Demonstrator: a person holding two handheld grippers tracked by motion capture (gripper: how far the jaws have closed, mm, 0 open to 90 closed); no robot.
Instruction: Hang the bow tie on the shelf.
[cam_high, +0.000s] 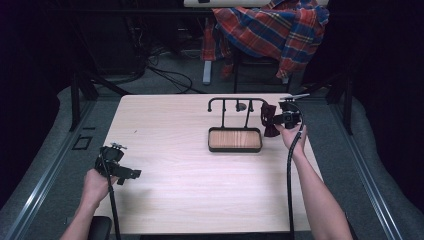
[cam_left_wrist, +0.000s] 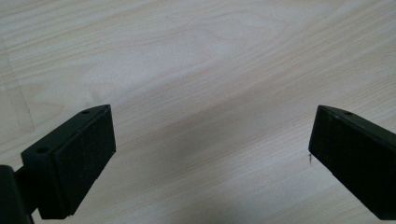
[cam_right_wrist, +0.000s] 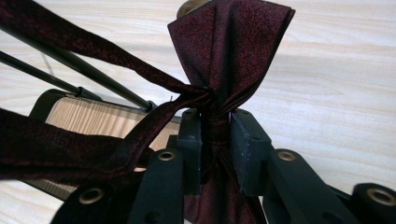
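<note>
On the far right part of the table (cam_high: 165, 200) stands a black rack (cam_high: 235, 131) with a wooden tray base and a thin bar carried on two posts above it. A small round knob (cam_high: 241, 106) sits near the bar, between the posts. Just beside the rack's right end hangs a dark red bow tie (cam_high: 270, 121), pinched at its knot by the right gripper (cam_high: 278, 120). In the right gripper view the jaws press tight on the knot of the bow tie (cam_right_wrist: 219, 70), one wing fanning upward above them, and its strap (cam_right_wrist: 93, 60) trails off to the left across the rack's rods (cam_right_wrist: 70, 84) and tray. The rack's bar and posts lie close on the left of the tie, the nearest thing in its way. Beyond the table a plaid cloth (cam_high: 272, 30) is draped over a chair, well apart from the work.

The right hand (cam_high: 292, 137) reaches forward from a long outstretched forearm, holding its gripper level and pointing left toward the rack. The left hand (cam_high: 95, 185) rests near the table's near left corner, well away from the rack; the left gripper (cam_left_wrist: 210, 140) points down at bare wood with its jaws spread wide and nothing between them.
</note>
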